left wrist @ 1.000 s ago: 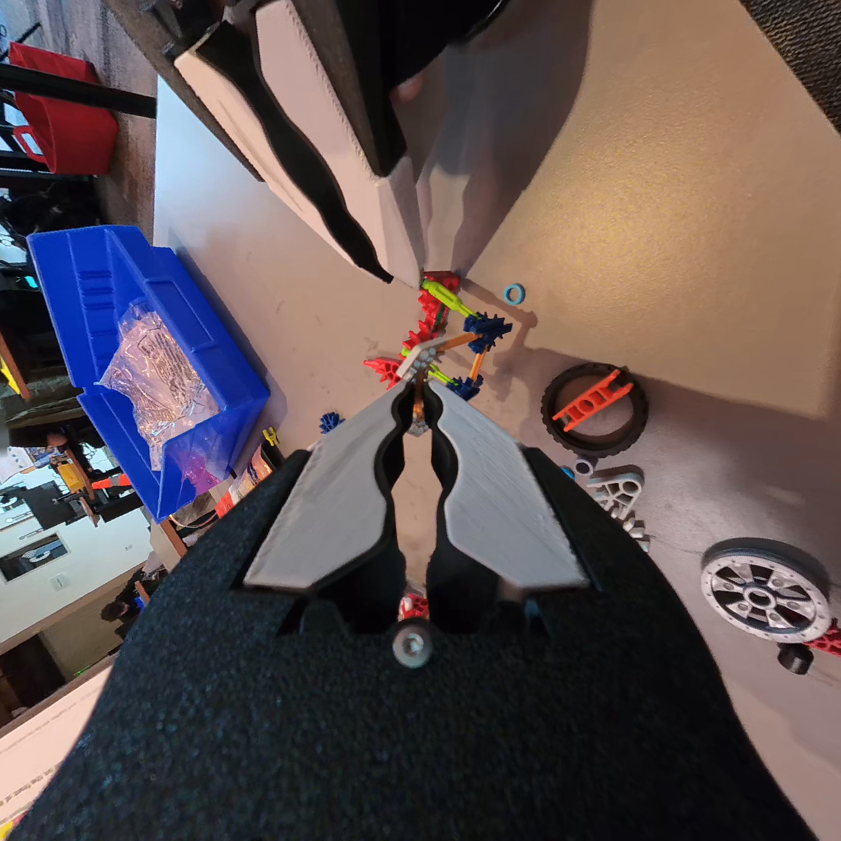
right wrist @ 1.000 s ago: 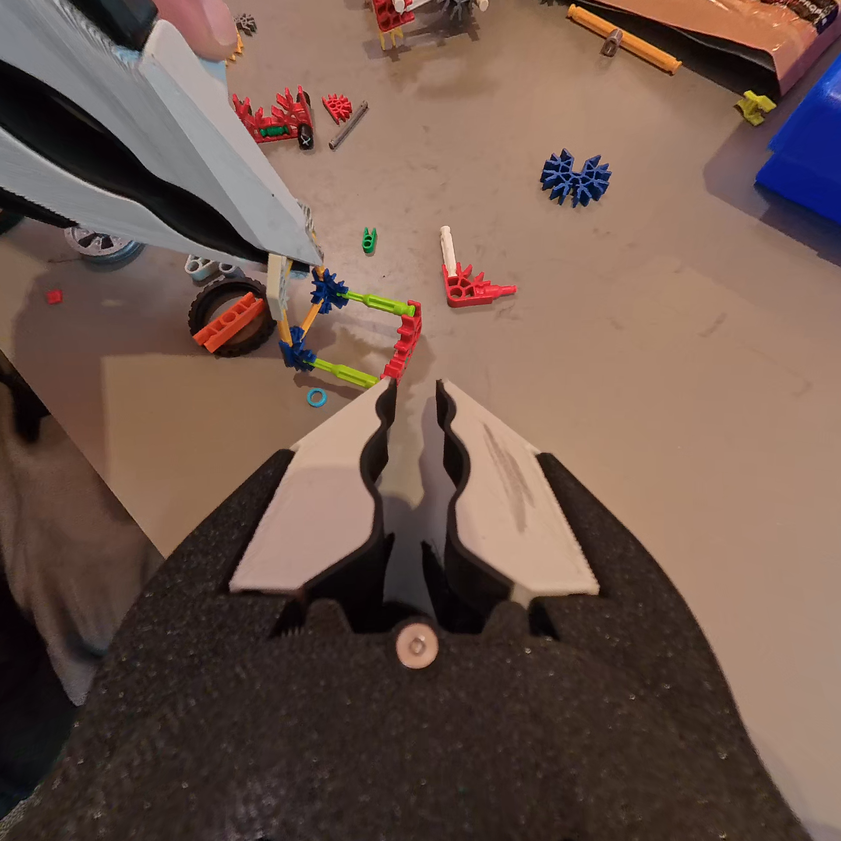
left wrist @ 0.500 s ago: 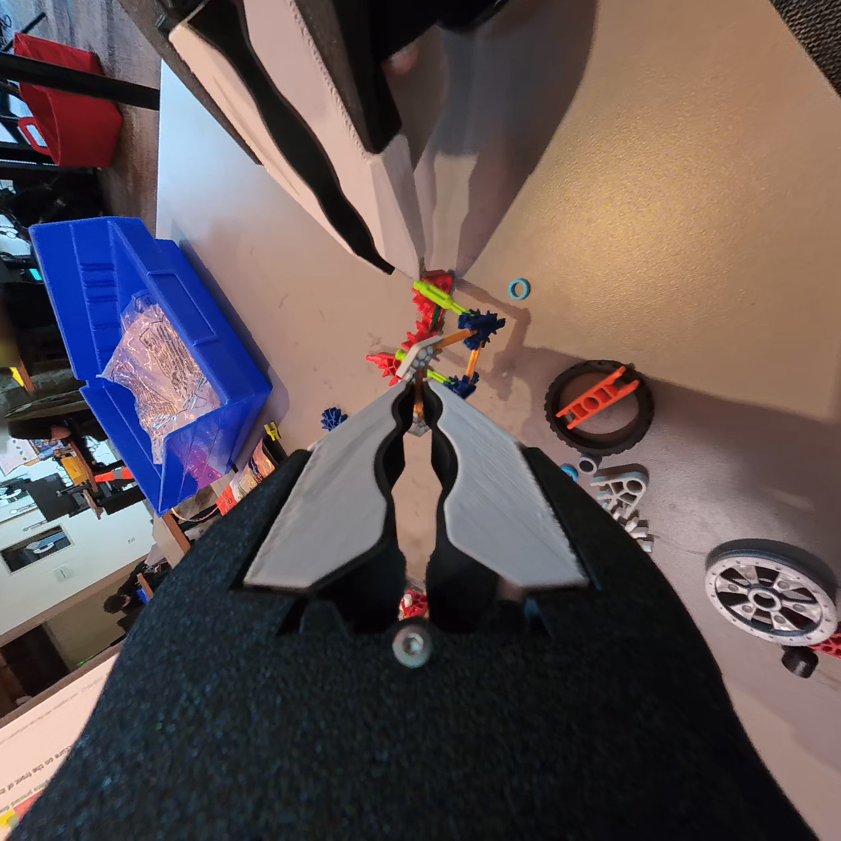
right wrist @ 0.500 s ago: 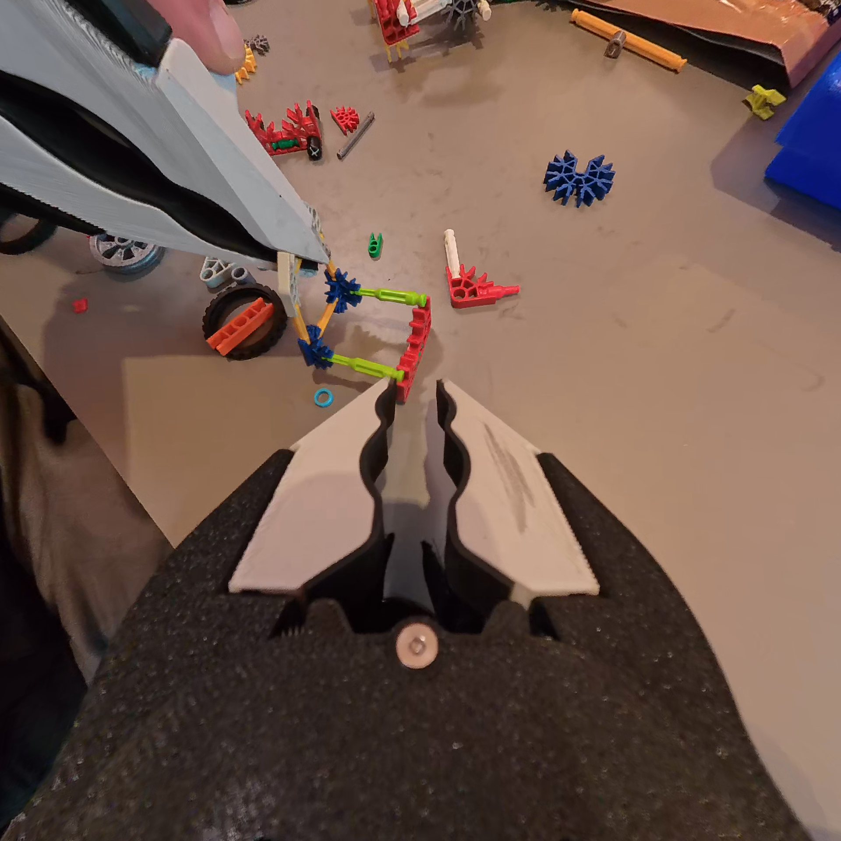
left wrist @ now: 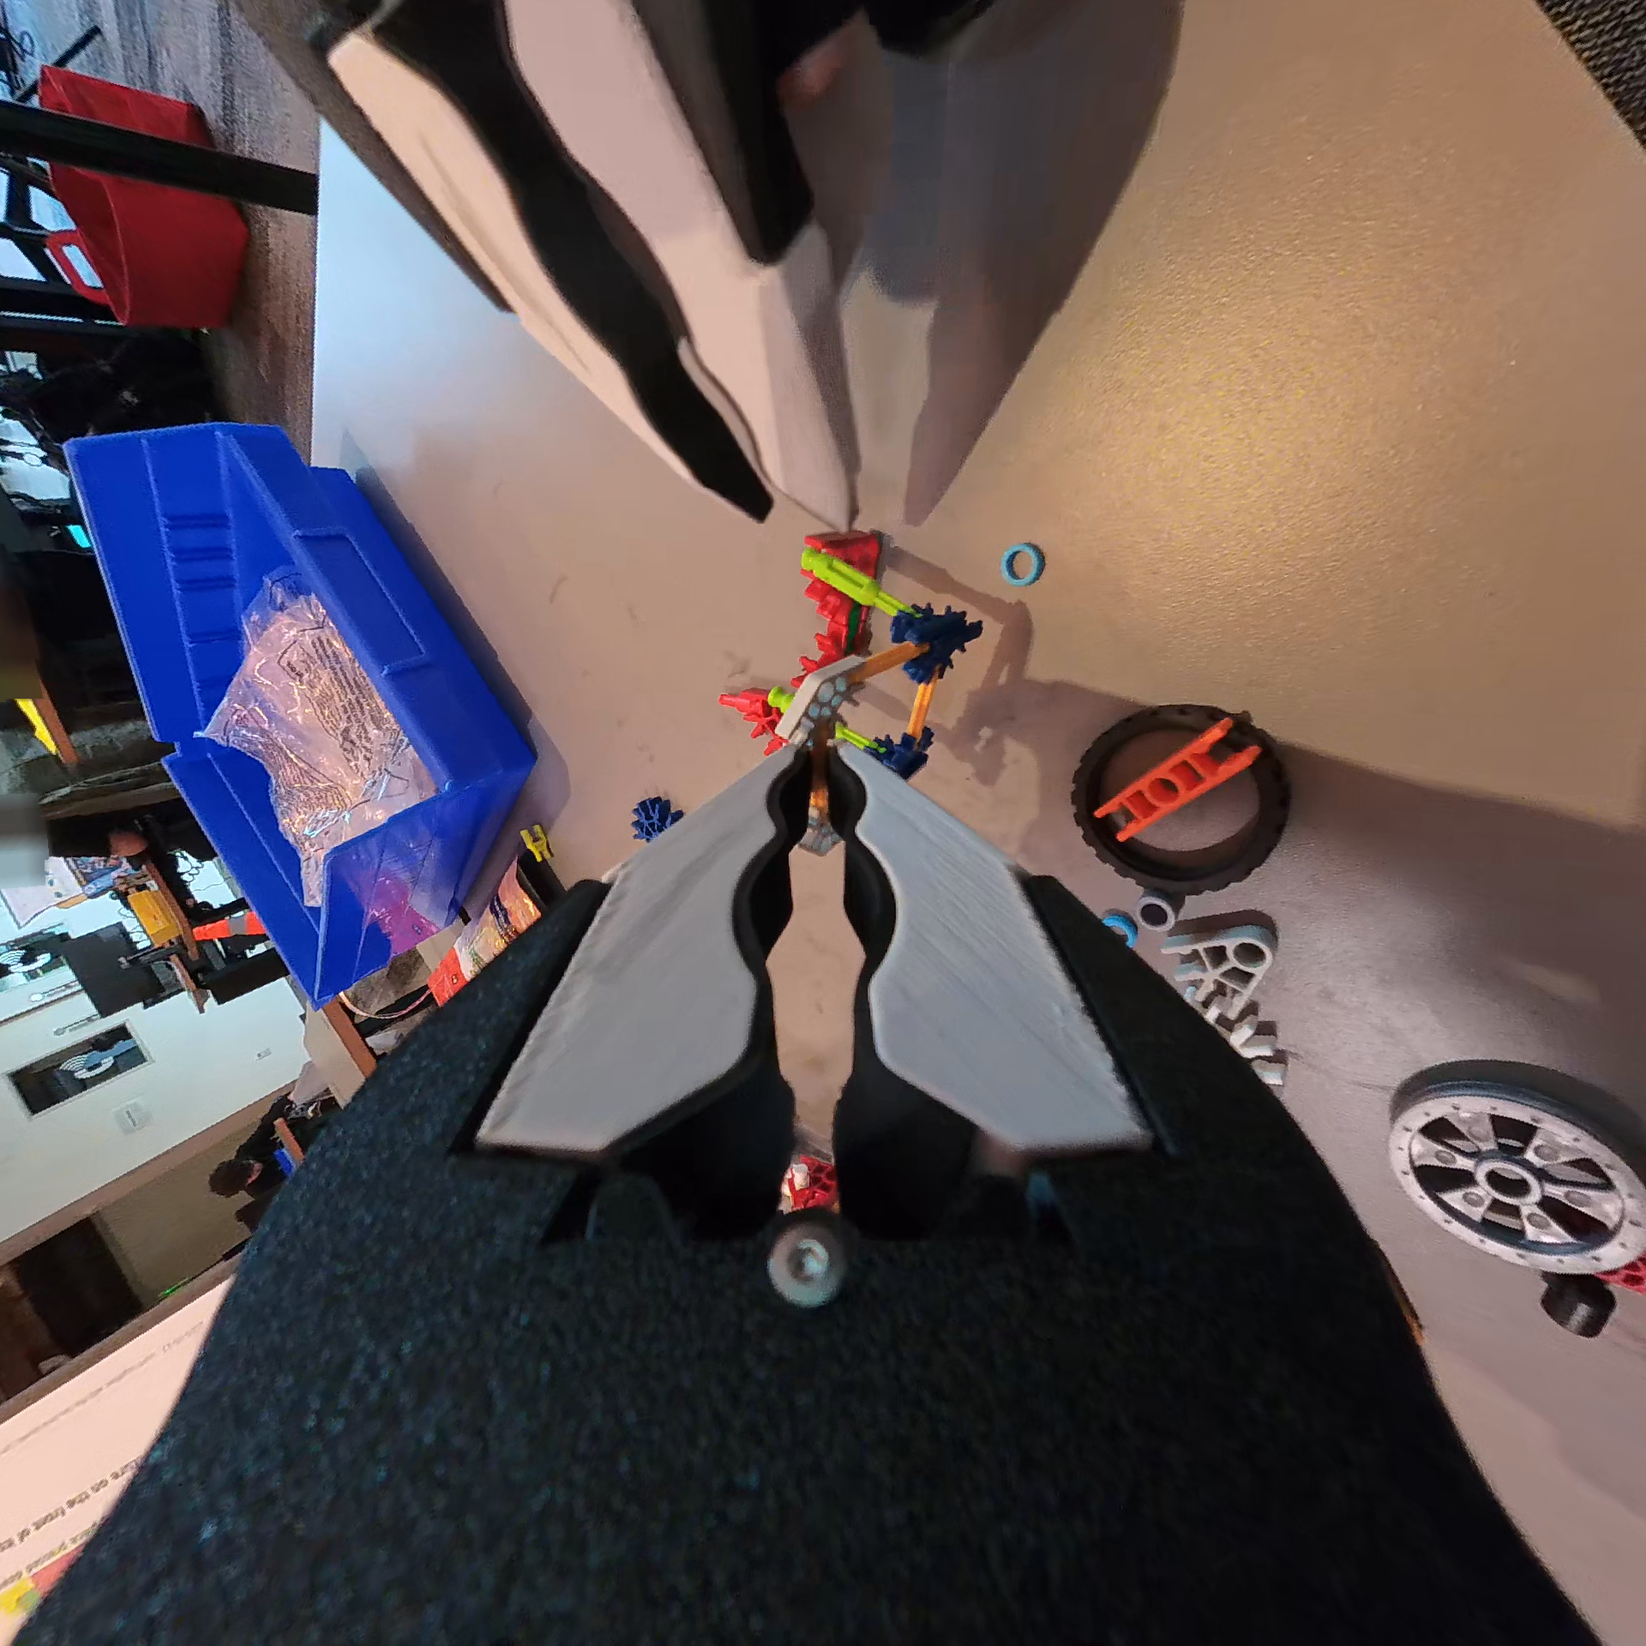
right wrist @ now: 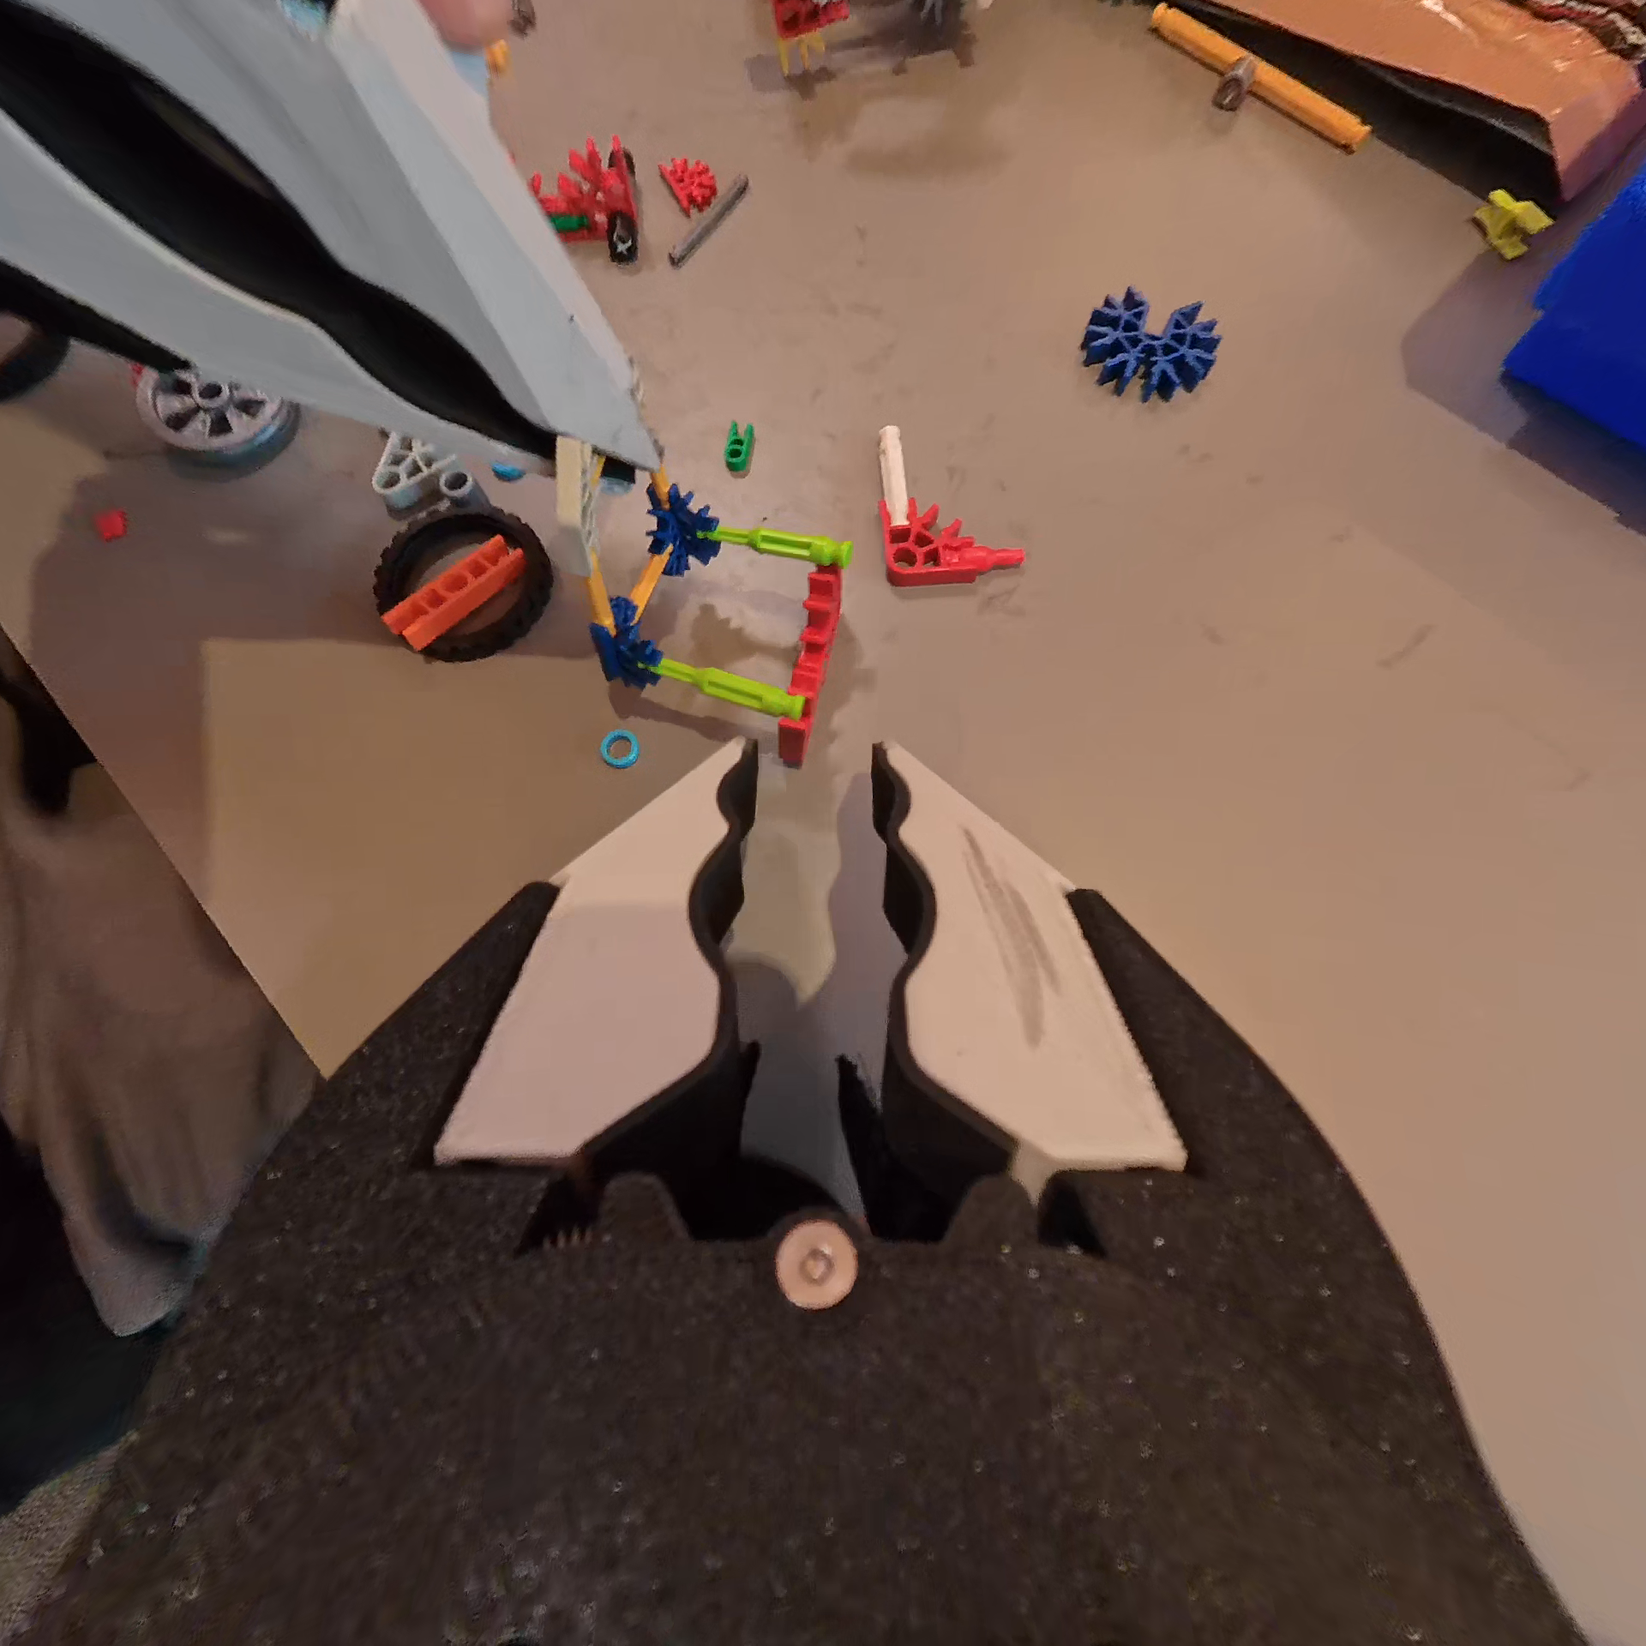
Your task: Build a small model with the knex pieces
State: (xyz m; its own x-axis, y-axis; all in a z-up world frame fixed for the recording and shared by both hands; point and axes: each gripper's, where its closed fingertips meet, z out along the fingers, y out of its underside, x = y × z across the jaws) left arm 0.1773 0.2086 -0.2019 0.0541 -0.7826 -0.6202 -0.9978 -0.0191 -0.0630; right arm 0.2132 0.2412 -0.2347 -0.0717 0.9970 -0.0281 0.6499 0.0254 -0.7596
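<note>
Right gripper: grey fingers parted a little, nothing between them, tips just short of the red toothed connector strip that ends a small toy-rod frame lying on the grey-tan worktop. The frame is two lime-green rods running back to two blue snowflake connectors, joined by orange rods to a pale grey perforated plate. Left gripper: fingers closed to a thin slit, pinching that frame at an orange rod by the grey plate; in the right wrist view it comes in from the upper left. Small blue plastic ring sits just beside the frame, toward the worktop's near edge. Left of the frame: black rubber tyre with an orange beam lying in it, then a grey spoked wheel. Right of it: red corner connector with white rod, small green clip. Farther back: blue double snowflake connector, red connector cluster, long yellow rod. Blue plastic bin holding a clear bag sits at the far edge.
</note>
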